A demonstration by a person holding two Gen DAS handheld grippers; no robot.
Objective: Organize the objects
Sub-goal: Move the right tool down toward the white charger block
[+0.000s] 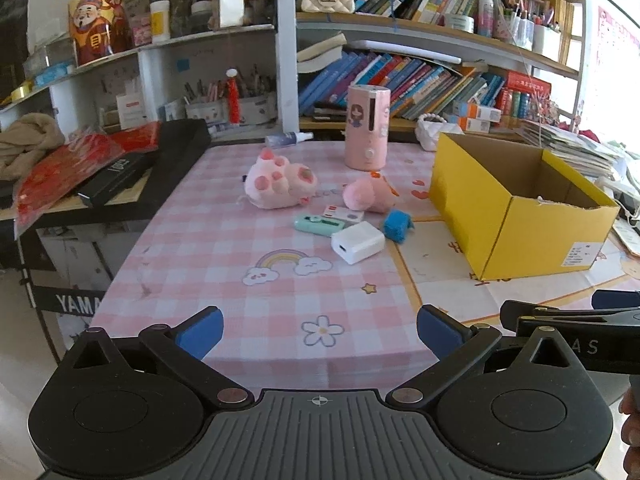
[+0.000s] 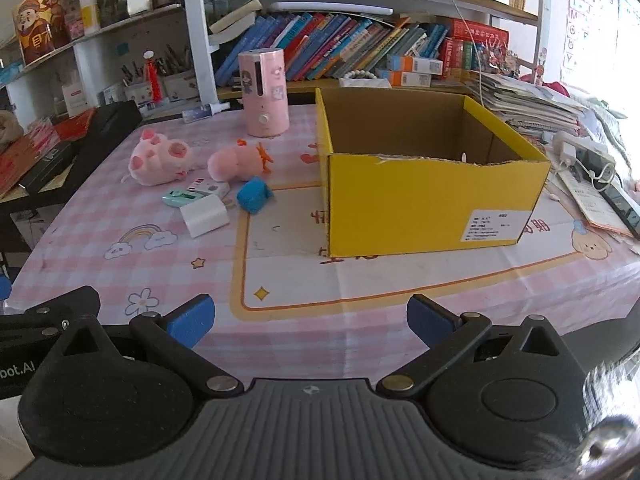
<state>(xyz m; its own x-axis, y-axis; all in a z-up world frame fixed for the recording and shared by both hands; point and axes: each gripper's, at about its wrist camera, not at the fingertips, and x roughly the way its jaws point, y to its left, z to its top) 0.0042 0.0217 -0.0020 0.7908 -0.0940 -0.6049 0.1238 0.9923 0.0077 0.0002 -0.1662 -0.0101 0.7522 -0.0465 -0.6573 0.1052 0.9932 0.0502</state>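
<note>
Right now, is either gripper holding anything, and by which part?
Nothing is held. The left gripper and right gripper are both open and empty, short of the items on the table.

The yellow box point(image 2: 436, 200) is matt cardboard, its front rim torn rough. Two pink toys – the paw point(image 1: 276, 180) and the plush point(image 1: 366, 196) – look fuzzy; the white charger point(image 1: 357, 242) is smooth plastic – the tablecloth point(image 1: 240, 264) slightly glossy.
</note>
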